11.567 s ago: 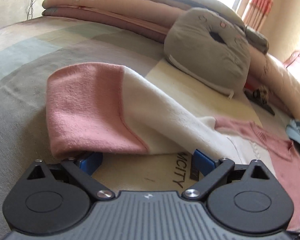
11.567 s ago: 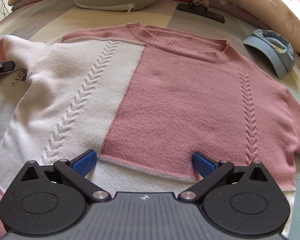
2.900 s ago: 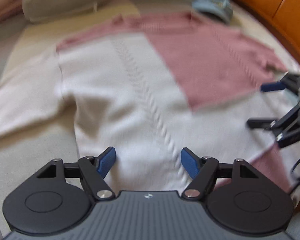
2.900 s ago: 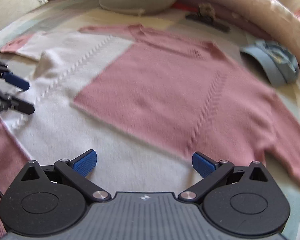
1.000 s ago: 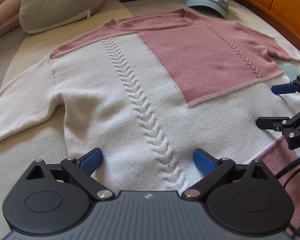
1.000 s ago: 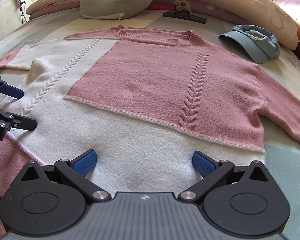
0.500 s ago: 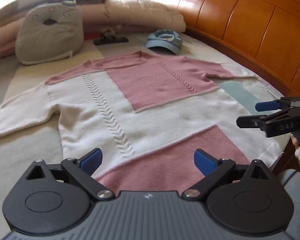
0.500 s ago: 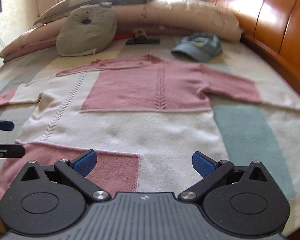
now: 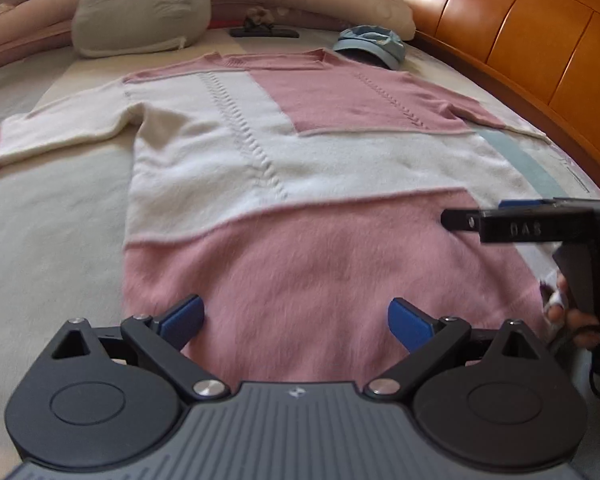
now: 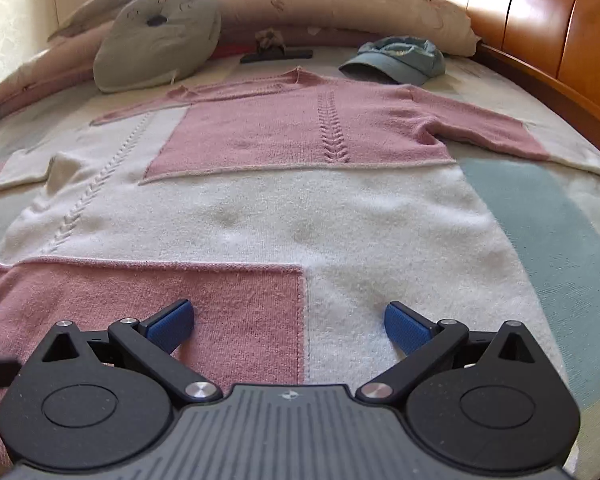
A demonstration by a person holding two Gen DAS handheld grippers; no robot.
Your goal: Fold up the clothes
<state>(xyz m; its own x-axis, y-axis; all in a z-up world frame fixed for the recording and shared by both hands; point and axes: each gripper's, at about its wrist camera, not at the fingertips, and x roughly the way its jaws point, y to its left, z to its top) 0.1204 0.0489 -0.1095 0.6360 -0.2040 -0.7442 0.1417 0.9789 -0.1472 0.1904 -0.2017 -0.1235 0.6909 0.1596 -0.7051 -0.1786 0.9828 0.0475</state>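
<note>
A pink and white knit sweater (image 9: 284,168) (image 10: 284,208) lies spread flat on the bed, neck at the far end, both sleeves stretched out sideways. My left gripper (image 9: 295,316) is open, low over the pink hem panel at the near left. My right gripper (image 10: 287,322) is open too, over the hem where pink meets white. In the left wrist view the right gripper (image 9: 476,214) shows from the side at the sweater's right edge, a person's hand (image 9: 568,308) holding it. Nothing is between either pair of fingers.
A grey round cushion (image 10: 156,44) and long pillows (image 10: 364,8) line the far end of the bed. A blue cap (image 10: 396,60) lies by the right shoulder, a dark flat object (image 10: 276,54) beyond the neck. A wooden headboard (image 10: 540,20) runs along the right. Bedcover (image 9: 48,216) lies bare on the left.
Both grippers have dropped lower and closer to the sweater's hem since half a second ago. The sweater lies flat as before; both stay open.
</note>
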